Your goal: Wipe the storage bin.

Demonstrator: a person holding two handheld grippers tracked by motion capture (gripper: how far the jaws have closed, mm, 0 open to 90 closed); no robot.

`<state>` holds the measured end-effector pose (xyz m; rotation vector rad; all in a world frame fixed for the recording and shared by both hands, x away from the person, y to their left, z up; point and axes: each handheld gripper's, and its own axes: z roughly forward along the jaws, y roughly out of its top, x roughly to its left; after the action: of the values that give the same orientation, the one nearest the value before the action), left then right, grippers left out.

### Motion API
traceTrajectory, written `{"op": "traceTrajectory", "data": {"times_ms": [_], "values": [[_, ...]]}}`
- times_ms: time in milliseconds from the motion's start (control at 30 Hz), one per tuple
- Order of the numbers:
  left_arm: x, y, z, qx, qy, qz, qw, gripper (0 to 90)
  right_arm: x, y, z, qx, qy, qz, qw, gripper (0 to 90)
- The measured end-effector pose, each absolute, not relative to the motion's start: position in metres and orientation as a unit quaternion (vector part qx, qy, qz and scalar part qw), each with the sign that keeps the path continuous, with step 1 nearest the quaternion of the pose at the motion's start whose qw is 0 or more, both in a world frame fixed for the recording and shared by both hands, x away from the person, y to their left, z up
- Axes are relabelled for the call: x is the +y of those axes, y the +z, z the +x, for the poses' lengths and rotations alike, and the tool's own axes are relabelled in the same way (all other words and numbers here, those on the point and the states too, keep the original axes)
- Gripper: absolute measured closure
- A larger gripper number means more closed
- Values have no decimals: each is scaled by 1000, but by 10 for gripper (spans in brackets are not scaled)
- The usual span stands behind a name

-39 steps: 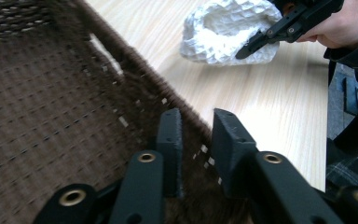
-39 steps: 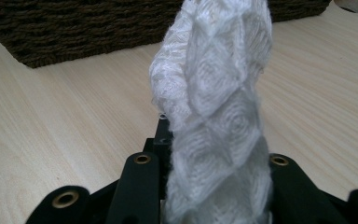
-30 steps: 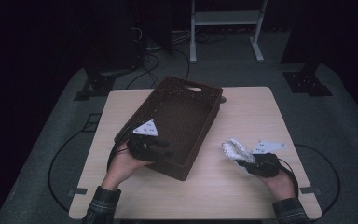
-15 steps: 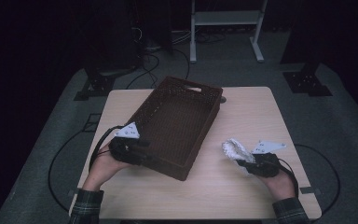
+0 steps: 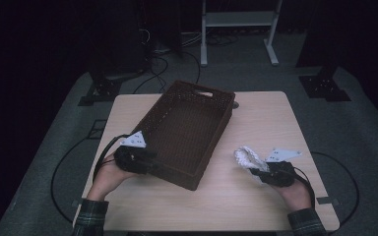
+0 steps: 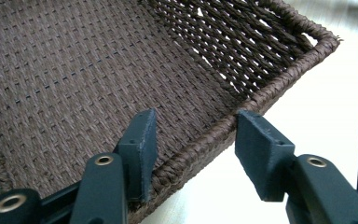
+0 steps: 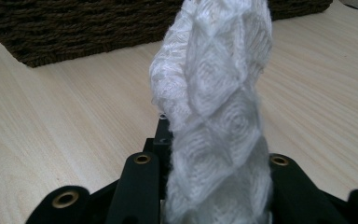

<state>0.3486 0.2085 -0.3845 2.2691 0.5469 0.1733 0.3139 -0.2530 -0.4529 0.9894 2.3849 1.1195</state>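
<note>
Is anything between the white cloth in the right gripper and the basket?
Nothing visible: bare table lies between the white cloth, held by the right gripper, and the basket; only its near wall must be cleared.

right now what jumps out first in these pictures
A big brown woven basket lies askew across the middle of the table, empty inside. The left gripper stands open astride the basket's near rim, one jaw inside and one outside. The right gripper, on the table right of the basket, is shut on a white knitted cloth.
</note>
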Motion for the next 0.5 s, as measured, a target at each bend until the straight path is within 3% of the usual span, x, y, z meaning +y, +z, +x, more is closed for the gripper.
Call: {"op": "traceTrajectory", "data": {"times_ms": [500], "values": [[181,-386,345,205,56,892,399,605,-255,-451,314,835,394,347,168,686]]}}
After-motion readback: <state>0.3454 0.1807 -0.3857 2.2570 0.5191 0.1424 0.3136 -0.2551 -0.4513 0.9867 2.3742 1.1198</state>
